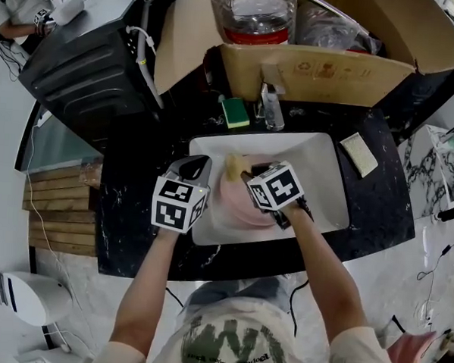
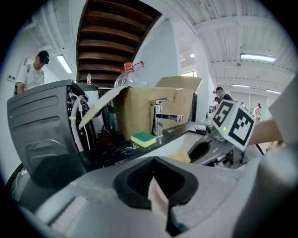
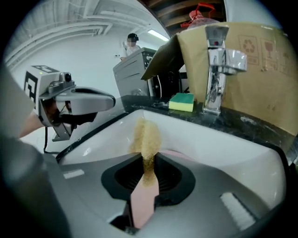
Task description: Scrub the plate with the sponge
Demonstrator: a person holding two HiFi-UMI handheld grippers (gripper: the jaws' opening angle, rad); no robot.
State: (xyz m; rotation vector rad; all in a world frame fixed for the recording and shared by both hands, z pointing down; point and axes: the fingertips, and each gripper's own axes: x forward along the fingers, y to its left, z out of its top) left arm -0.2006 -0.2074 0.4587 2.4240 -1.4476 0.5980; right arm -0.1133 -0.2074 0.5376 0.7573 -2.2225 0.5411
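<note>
1. Dark stone worktop [image 1: 134, 210] is carrying a white sink [image 1: 327, 175]; both grippers are working down in the basin.
2. Left gripper [image 2: 156, 195]: jaws are clamping a thin pink edge. I'm reading that as the rim of the plate [image 1: 237, 206], on its left side.
3. Right gripper [image 3: 146, 174]: jaws are pinching the tan sponge [image 3: 145, 132], and its free end is sticking out forward by the plate's far edge. Contact isn't resolvable.
4. Plate is sitting in the sink between the two grippers. Can't tell whether it's lying flat or being tipped.
5. Handling call:
   - Plate is looking stiff, likely slick if wet, and chippable against the basin. A rim hold is looking right, and it's needing a firm clamp.
   - Sponge is soft and light, and it's squashing thin in the jaws. Gripping it near one end is leaving the rest free for scrubbing.
6. Further out, a green-and-yellow sponge [image 1: 234, 112] is lying beside the faucet [image 1: 267, 103], with a cardboard box [image 1: 316, 71] standing behind.
</note>
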